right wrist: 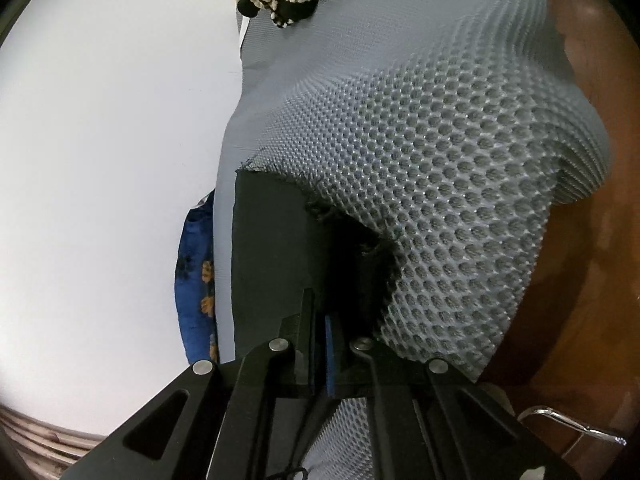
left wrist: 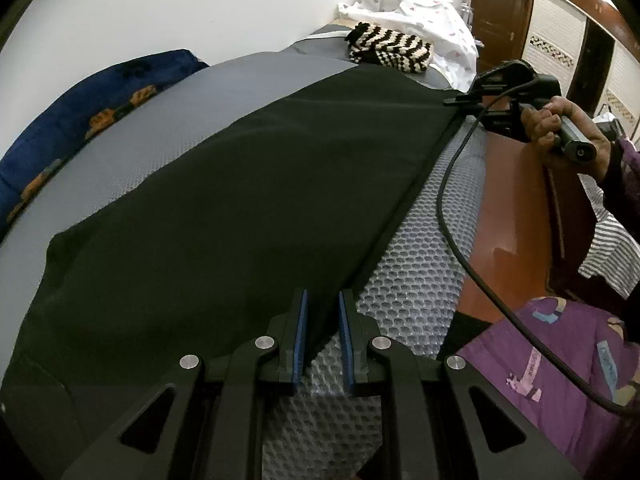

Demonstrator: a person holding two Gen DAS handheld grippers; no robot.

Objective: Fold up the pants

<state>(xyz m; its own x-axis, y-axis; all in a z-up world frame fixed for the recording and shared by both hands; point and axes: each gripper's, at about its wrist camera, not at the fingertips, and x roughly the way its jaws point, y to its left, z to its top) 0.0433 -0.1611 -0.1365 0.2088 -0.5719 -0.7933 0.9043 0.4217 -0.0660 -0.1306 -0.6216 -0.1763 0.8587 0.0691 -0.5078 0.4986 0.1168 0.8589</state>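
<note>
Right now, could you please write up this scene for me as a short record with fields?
surface: grey mesh mattress cover on a bed
garment: black pants spread flat, one long edge along the mattress's near side
left tool: shut on the pants edge at the near end
right tool: shut on the pants at the far end, frayed hem visible
hand: grips the right tool's handle
cable: runs from the right tool across the mattress side
other items: striped knit and white dotted cloth beyond the pants; blue blanket by the wall
</note>
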